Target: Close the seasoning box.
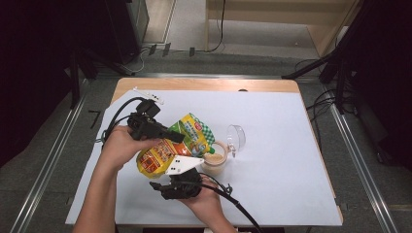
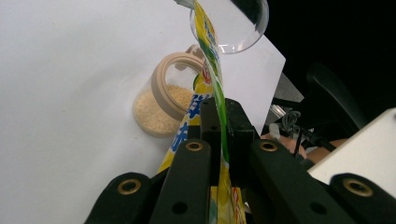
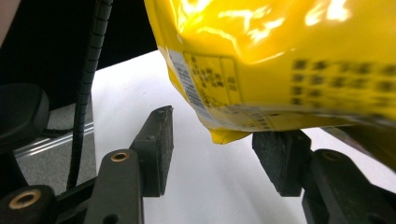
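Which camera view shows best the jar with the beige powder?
The left gripper view: the jar appears large, with its beige rim, the clear wall and the powder inside, beside the yellow pouch. In the high view the jar is small and partly covered by the pouch.

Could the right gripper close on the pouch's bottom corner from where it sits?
Probably yes: the right gripper stands open, and the yellow pouch's corner hangs between its pads, untouched, with nothing in between.
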{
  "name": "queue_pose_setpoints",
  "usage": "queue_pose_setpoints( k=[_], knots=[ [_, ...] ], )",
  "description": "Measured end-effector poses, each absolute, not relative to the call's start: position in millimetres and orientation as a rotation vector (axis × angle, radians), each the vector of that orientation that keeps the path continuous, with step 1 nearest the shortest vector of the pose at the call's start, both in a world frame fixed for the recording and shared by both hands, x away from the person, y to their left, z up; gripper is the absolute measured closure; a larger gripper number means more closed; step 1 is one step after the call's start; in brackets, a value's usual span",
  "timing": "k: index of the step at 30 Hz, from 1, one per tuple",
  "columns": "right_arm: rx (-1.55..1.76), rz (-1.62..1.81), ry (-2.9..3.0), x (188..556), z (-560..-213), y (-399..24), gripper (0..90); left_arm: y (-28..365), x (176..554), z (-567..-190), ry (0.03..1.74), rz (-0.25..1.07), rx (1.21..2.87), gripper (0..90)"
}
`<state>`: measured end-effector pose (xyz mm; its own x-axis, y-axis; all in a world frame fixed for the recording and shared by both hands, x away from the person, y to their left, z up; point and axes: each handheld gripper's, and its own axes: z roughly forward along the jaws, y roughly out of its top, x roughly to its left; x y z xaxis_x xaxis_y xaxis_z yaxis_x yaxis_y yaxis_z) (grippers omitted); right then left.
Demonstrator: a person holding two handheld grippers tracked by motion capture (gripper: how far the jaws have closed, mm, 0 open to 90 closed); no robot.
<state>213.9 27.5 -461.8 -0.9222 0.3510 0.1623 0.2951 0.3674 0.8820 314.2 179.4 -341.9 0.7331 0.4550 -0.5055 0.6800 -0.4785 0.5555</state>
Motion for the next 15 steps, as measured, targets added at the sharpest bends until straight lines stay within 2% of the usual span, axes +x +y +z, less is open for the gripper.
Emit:
queue_pose_setpoints(
  k=[15],
  knots=[
    [0.635, 1.643, 2.539, 220, -455, 15, 49.7, 193, 314, -339, 0.812, -0.396, 2.095, 89.5]
  ],
)
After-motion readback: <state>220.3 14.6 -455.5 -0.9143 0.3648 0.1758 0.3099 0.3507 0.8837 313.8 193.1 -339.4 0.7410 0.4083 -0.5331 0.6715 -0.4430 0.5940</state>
